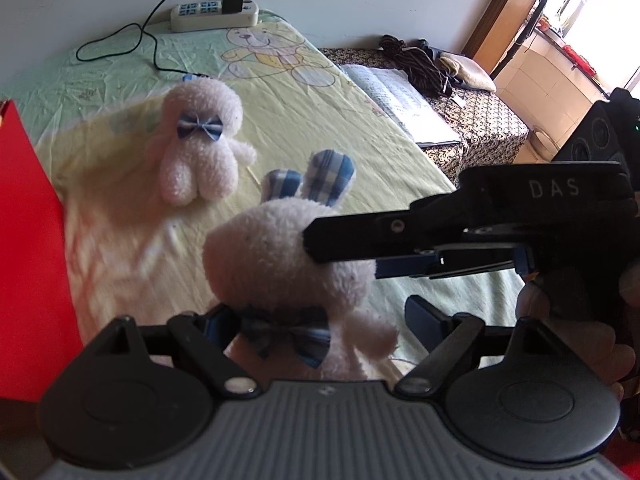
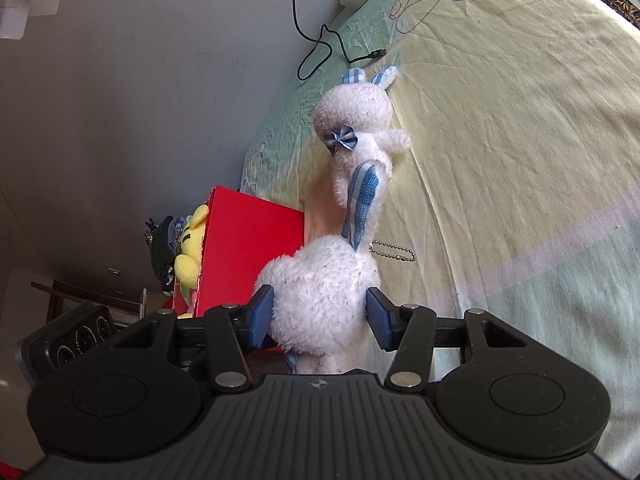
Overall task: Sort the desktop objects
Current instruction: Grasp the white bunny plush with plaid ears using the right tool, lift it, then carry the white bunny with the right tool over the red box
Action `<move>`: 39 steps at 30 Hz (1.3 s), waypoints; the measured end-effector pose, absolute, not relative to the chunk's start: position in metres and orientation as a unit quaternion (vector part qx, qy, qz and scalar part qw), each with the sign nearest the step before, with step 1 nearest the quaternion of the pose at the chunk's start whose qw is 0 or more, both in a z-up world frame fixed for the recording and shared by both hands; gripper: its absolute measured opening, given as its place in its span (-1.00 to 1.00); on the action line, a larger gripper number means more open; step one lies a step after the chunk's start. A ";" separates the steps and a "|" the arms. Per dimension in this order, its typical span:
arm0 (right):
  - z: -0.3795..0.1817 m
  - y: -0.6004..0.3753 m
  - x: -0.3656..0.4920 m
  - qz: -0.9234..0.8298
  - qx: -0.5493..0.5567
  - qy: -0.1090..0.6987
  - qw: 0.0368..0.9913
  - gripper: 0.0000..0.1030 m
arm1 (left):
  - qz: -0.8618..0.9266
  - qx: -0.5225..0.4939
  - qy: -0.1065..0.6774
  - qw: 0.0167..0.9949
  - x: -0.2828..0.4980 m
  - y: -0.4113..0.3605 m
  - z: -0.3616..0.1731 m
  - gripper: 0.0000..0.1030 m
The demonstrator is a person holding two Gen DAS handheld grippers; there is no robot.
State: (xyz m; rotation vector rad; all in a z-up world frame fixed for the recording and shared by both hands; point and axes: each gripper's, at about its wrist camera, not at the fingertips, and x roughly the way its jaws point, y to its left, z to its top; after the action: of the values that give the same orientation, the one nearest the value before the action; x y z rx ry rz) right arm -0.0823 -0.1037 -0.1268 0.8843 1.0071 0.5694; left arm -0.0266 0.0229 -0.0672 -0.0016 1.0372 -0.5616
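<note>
A white plush bunny (image 1: 256,256) with blue plaid ears and a blue bow tie is close in front of both cameras. My right gripper (image 1: 344,256) reaches in from the right and is shut on its head. In the right wrist view its blue pads (image 2: 262,316) press both sides of the fluffy head (image 2: 320,280). My left gripper (image 1: 320,322) is open around the bunny's body, and its right pad (image 1: 424,320) stands apart from the plush. A second white bunny (image 1: 200,140) (image 2: 352,120) lies farther off on the sheet. A red box (image 1: 28,240) (image 2: 248,248) stands to the left.
A yellow plush toy (image 2: 188,248) sits in the red box. On the yellow-green bedsheet (image 1: 320,92) are a bead chain (image 2: 394,252), a white power strip (image 1: 214,14) and a black cable (image 1: 152,40). An open book (image 1: 400,100) and dark cords (image 1: 416,64) lie on the patterned surface to the right.
</note>
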 end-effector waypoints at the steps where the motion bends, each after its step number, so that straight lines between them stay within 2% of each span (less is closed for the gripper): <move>1: -0.125 -0.101 -0.086 0.260 0.402 0.460 0.748 0.03 | -0.268 0.000 0.488 0.831 -0.029 0.026 -0.066 0.69; 25: -0.100 0.042 -0.175 0.269 0.376 0.477 0.747 0.03 | -0.302 0.020 0.468 0.830 -0.118 0.174 -0.053 0.69; 39: -0.085 0.111 -0.177 0.361 0.306 0.501 0.725 0.02 | -0.219 -0.024 0.460 0.860 -0.164 0.234 -0.041 0.69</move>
State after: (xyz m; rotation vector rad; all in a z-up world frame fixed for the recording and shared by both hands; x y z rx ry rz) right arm -0.1765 0.1114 -0.0852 0.6757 1.1051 0.7966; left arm -0.1638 0.2336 -0.0406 -0.0496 0.9650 -0.4592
